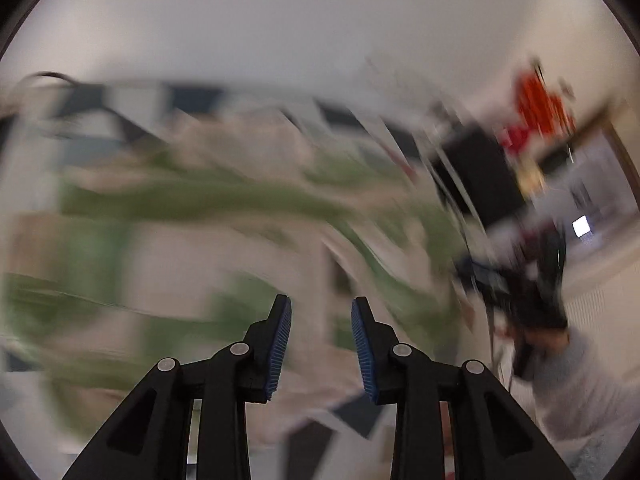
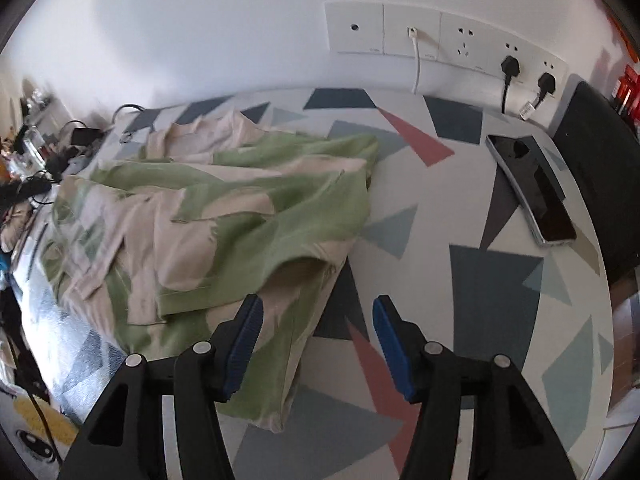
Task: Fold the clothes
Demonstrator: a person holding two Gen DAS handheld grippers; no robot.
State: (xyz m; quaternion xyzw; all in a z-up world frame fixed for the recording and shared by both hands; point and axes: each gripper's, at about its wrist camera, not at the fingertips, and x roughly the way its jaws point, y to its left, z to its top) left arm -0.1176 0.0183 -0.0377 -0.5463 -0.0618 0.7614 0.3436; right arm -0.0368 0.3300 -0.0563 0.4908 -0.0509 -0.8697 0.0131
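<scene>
**Inspector:** State your fingers and the garment's position.

**Me:** My left gripper [image 1: 321,344] has its blue-padded fingers [image 1: 280,346] parted a little, nothing between them. My right gripper [image 2: 316,346] stands wider apart, also empty. The green-and-cream patterned cloth garment [image 2: 224,216] lies crumpled on the surface covered in a white cloth with grey, navy and pink triangles [image 2: 440,200], left of centre in the right wrist view. One fold of it lies just under my right gripper's left finger.

**Inspector:** Orientation?

**Me:** The heap runs longest from the near edge, by my right fingers, away toward the far left corner near the white wall [image 2: 200,20]. A cream collar-like part seems to sit at that far end, though I cannot confirm it.

**Inspector:** Risks?

**Me:** Three, in my judgement. The left wrist view is badly smeared, so a grab placed from it could miss the hem or pinch several layers at once. The layers overlap, so pulling one may drag the whole heap. The black glossy slab, probably a phone [image 2: 528,188], lies well apart to the right, yet a wide sweep of cloth could knock it.
</scene>
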